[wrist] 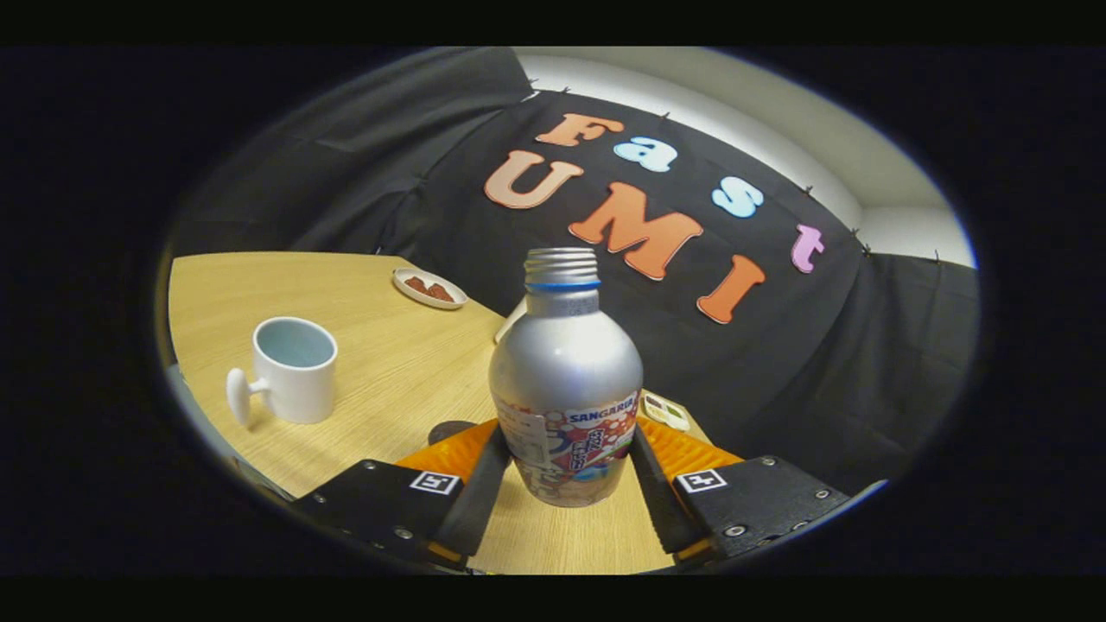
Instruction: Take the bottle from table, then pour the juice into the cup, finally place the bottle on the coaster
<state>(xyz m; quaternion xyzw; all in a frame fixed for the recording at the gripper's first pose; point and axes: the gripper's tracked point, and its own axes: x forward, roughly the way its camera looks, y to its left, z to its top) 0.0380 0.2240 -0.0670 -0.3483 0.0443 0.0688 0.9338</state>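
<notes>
1. The gripper (566, 471) is clenched on the bottle (566, 389): both black finger pads press the lower, labelled part of its body, one on each side, and the jaws stand only as far apart as the bottle is wide.
2. The bottle is silver metal, upright between the fingers, with its cap off so the bare screw thread and a blue ring show at the neck. Its base appears to sit just above the table (389, 345); whether it touches the wood I cannot tell.
3. A colourful label wraps the bottle's lower part. Each finger carries a small black-and-white square marker.
4. The white cup (292, 370) stands on the table to the left of the bottle, well apart from it, its handle turned away from the bottle. What it holds cannot be told.
5. A small dish (429, 288) with brown pieces sits beyond the bottle and to its left, near the table's far edge.
6. A dark round shape (449, 430), perhaps the coaster, peeks out just left of the bottle, behind the left finger.
7. Bare wood lies between bottle and cup. The table's edge runs close behind the bottle and to its right.
</notes>
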